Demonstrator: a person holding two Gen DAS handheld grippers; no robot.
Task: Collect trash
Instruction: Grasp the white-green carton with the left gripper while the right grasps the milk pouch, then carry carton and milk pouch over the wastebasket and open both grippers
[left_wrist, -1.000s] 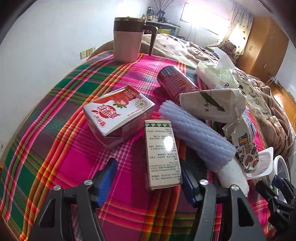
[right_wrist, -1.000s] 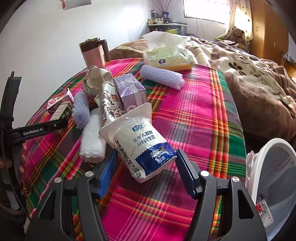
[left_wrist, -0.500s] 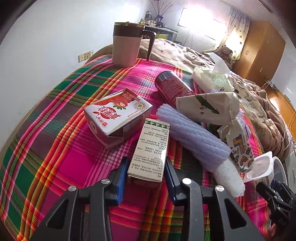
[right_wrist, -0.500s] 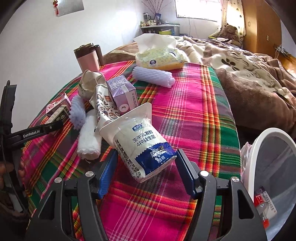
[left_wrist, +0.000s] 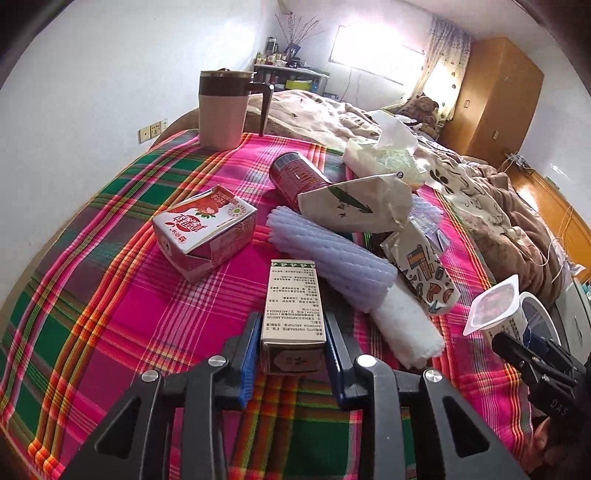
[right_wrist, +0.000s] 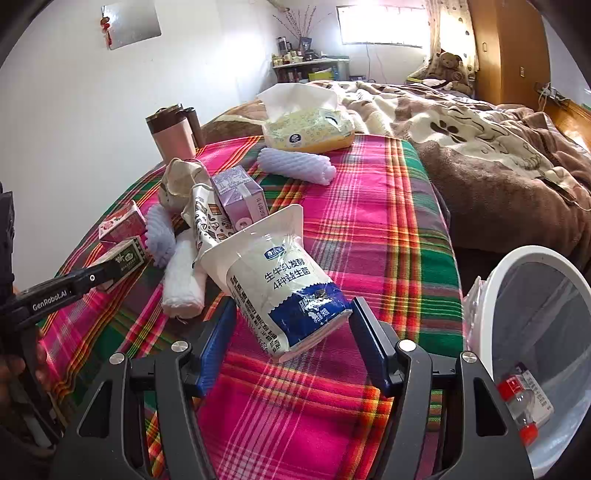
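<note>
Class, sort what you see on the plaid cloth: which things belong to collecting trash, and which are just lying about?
Trash job: small box in left gripper, yogurt pouch, red carton, purple carton, bin.
Lying about: mug, tissue pack.

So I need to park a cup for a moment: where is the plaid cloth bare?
Bare plaid cloth runs right of the yogurt pouch, from the tissue pack down to the white bin. Another patch lies between the pink mug and the red carton. The middle is crowded: foam sleeves, bags and cartons piled together.
</note>
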